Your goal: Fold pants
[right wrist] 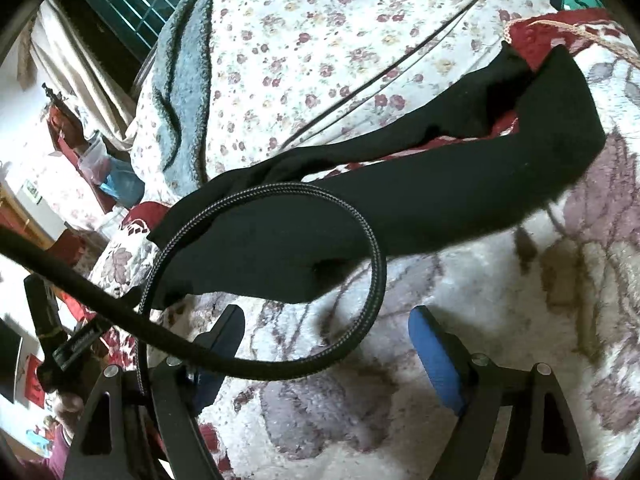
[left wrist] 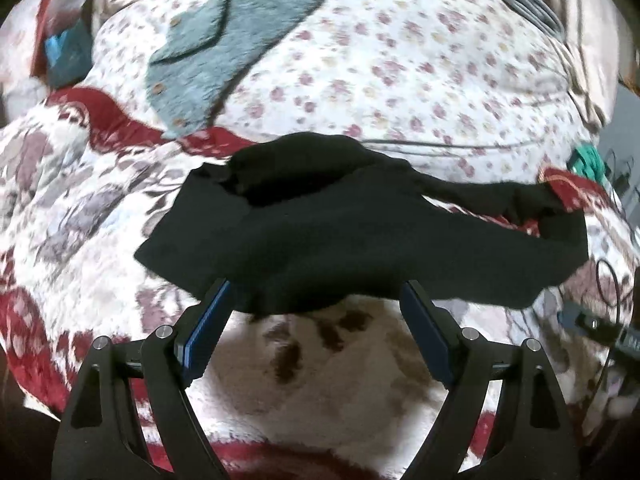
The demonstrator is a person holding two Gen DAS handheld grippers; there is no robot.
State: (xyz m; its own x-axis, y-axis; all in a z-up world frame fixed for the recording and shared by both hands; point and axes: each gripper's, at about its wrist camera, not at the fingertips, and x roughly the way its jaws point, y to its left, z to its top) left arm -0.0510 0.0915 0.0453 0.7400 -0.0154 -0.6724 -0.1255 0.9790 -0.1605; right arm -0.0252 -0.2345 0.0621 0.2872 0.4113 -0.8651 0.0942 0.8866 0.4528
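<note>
Both grippers hung over the bed with their jaws spread wide and empty: the left gripper had the near hem of the black pants lying just past its blue pads, unclamped, while the right gripper stood clear of the cloth above bare red-and-white blanket. Beyond the left jaws the pants lay crumpled, one leg trailing off to their right. A braided black cable looped across the right jaws' left finger and over the pants, with open blanket to their right and the floral quilt farther ahead.
</note>
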